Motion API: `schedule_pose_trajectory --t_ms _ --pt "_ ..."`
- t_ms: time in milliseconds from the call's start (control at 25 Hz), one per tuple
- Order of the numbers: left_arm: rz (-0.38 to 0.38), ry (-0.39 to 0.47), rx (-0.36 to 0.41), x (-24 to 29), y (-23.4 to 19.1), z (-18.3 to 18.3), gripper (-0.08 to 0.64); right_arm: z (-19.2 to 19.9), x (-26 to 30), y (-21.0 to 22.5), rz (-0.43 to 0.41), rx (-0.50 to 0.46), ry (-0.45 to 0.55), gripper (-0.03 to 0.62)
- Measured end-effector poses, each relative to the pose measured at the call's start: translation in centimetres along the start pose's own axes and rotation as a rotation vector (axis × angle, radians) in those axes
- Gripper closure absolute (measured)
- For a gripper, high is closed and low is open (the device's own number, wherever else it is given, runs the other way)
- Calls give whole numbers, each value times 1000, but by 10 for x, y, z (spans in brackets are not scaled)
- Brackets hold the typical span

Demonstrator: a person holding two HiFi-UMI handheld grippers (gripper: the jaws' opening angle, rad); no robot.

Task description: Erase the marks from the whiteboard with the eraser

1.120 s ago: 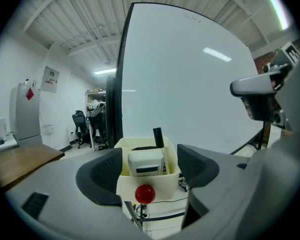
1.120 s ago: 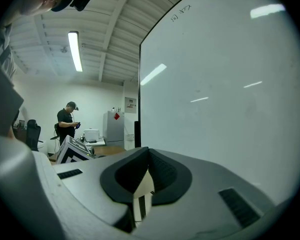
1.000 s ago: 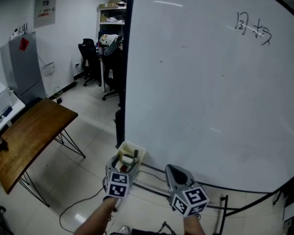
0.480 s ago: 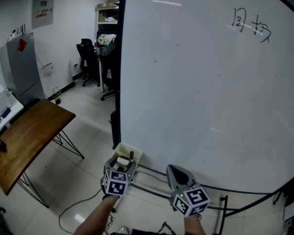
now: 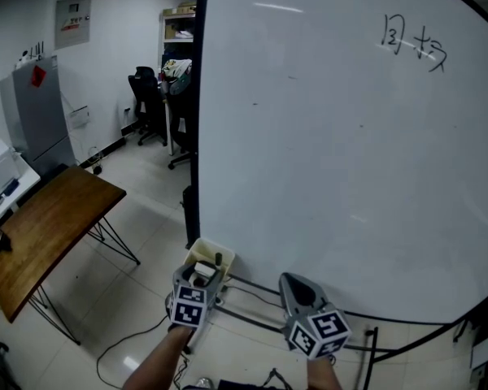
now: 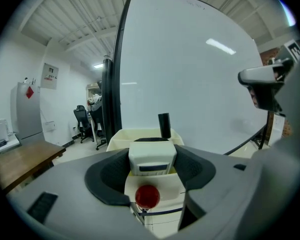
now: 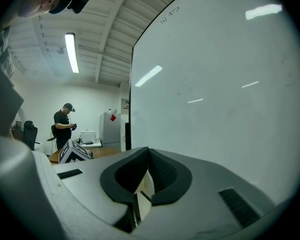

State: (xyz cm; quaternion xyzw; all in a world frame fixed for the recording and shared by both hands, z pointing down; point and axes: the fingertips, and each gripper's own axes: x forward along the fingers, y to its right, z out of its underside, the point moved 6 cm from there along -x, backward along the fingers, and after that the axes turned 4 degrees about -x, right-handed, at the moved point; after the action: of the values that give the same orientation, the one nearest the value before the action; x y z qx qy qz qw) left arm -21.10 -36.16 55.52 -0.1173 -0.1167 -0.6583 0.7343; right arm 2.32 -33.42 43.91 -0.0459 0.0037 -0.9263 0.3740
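1. The whiteboard point(image 5: 350, 153) stands upright and fills most of the head view. Its marks point(image 5: 415, 41) – a few dark strokes – sit high towards its right edge.
2. A cream tray point(image 6: 115, 136) hangs at the board's lower left corner, well apart from the marks.
3. The eraser point(image 6: 151, 156), a white block with a dark label, sits in that tray. Its labelled face is turned towards the left gripper camera and its short width spans the gap between the pads. Whether its long axis runs down into the tray or away towards the board cannot be told.
4. The left tongs point(image 5: 202, 273) point slightly down at the tray. Their jaws have just been closing with the eraser between them, and the black pads now lie against its two sides – clenched on it.
5. A black marker point(image 6: 164, 125) stands upright in the tray behind the eraser. A red round object point(image 6: 147, 196) shows just below the eraser.
6. The right tongs point(image 7: 149, 154) are held level beside the left, pointing at the board's lower part. Their pads are pressed together at the tips with nothing between them.
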Motion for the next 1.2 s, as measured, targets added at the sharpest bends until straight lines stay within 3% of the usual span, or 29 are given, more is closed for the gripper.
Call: schedule_pose_trajectory --t_ms 200,440,840,1200 --pt "5 36 -3 -7 1 -8 288 0 -2 -3 -9 -5 3 601" --pt "20 125 30 -29 5 -43 290 -4 -8 -3 -1 -3 15 602" --pt "99 280 128 -75 31 -139 291 -23 -35 -5 27 -24 69 601" --pt "173 408 241 -126 87 -241 293 -50 -99 8 74 -79 138 602"
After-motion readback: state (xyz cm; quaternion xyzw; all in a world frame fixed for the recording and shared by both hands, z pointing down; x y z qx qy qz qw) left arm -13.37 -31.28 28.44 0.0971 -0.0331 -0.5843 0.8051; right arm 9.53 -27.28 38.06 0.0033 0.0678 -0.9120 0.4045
